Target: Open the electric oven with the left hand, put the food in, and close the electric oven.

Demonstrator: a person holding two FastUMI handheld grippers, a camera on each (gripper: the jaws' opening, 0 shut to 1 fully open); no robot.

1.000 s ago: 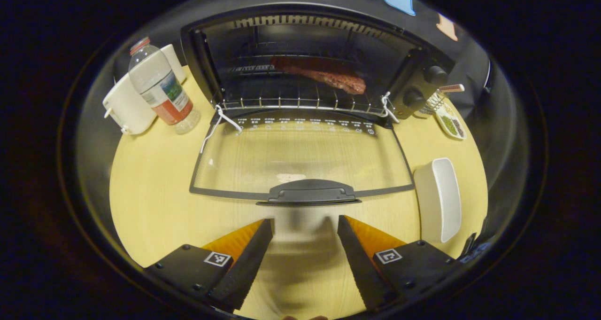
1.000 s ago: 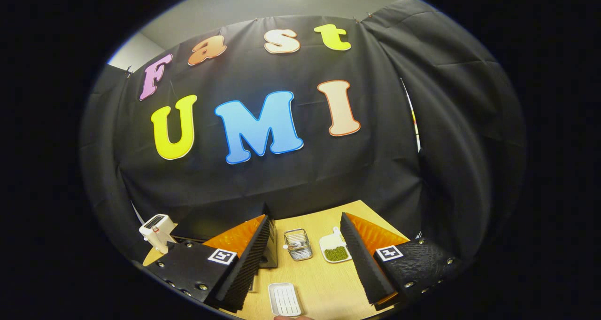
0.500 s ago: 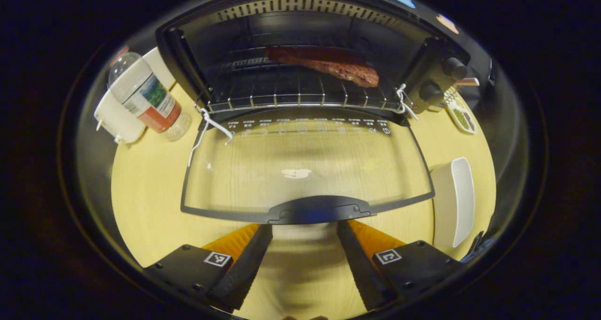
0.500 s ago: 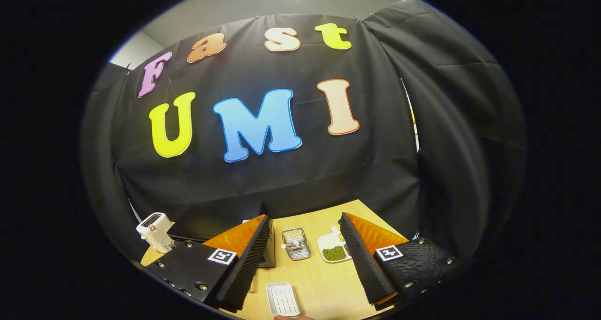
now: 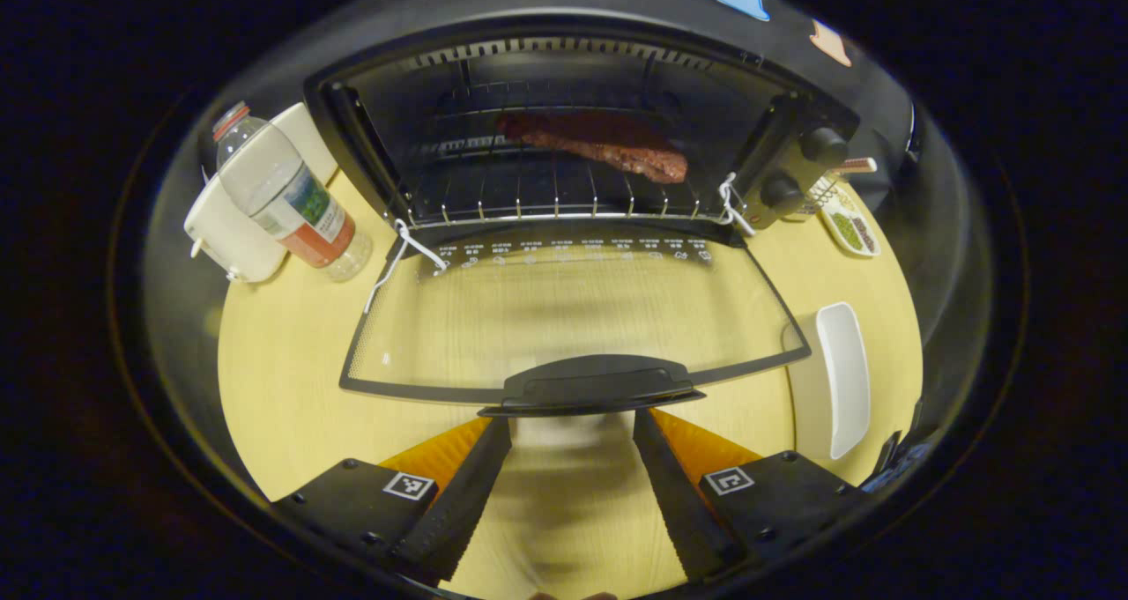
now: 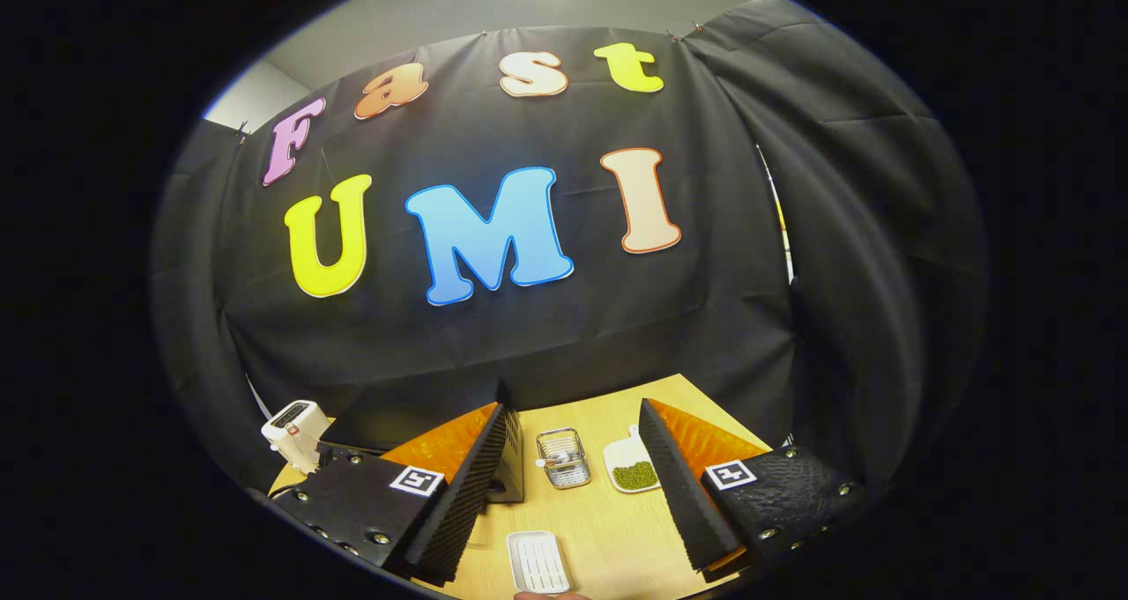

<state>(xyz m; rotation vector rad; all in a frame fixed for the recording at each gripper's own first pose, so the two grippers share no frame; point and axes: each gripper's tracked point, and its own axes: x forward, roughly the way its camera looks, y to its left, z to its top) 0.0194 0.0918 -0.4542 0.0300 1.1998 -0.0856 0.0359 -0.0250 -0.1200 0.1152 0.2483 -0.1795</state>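
Note:
In the left gripper view the black electric oven [image 5: 793, 133] stands open on the wooden table, its glass door [image 5: 564, 318] lying nearly flat toward me. A reddish slab of meat [image 5: 608, 146] rests on the wire rack [image 5: 546, 199] inside. The door's black handle [image 5: 599, 387] sits just beyond my left gripper [image 5: 571, 485], which is open with nothing between its fingers. In the right gripper view my right gripper [image 6: 577, 485] is held high, open and empty, facing the booth wall, with a corner of the oven [image 6: 509, 477] behind its left finger.
Left of the oven stand a water bottle [image 5: 286, 199] and a white appliance [image 5: 233, 225]. A white dish [image 5: 837, 380] lies right of the door. A plate of green beans [image 6: 636, 470], a small wire basket [image 6: 562, 457] and a white tray [image 6: 538, 562] sit on the table.
The left gripper moved forward until its fingertips reached the door handle, then drew back a little. The right gripper barely shifted.

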